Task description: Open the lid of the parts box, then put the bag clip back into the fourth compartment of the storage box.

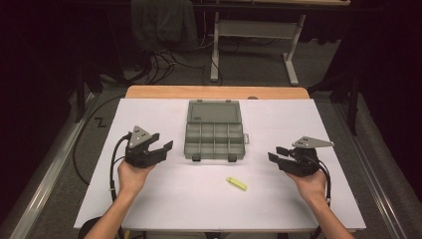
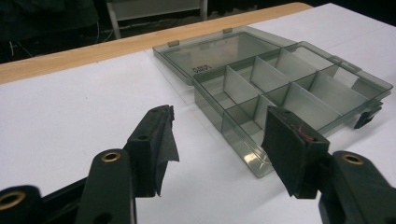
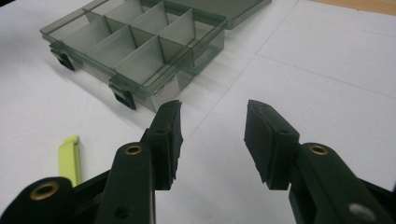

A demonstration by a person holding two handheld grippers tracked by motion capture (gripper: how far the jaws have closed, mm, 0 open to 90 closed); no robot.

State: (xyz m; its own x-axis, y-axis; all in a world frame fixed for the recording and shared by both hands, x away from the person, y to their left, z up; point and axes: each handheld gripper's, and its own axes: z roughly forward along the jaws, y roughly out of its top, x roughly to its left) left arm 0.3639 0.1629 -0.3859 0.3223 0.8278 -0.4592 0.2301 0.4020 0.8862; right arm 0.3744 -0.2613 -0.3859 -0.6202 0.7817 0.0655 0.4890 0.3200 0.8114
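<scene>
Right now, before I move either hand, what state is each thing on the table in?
Compartment box: open, lid laid flat behind it, compartments look empty.
Front latches: undone.
Yellow-green clip: lying flat on the white table cover, in front of the box, apart from it.
Left gripper: jaws open, holding nothing.
Right gripper: jaws open, holding nothing.

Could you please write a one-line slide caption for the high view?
Two hand-held claws, left and right, hover open beside an open compartment box, with a yellow clip on the white table.
</scene>
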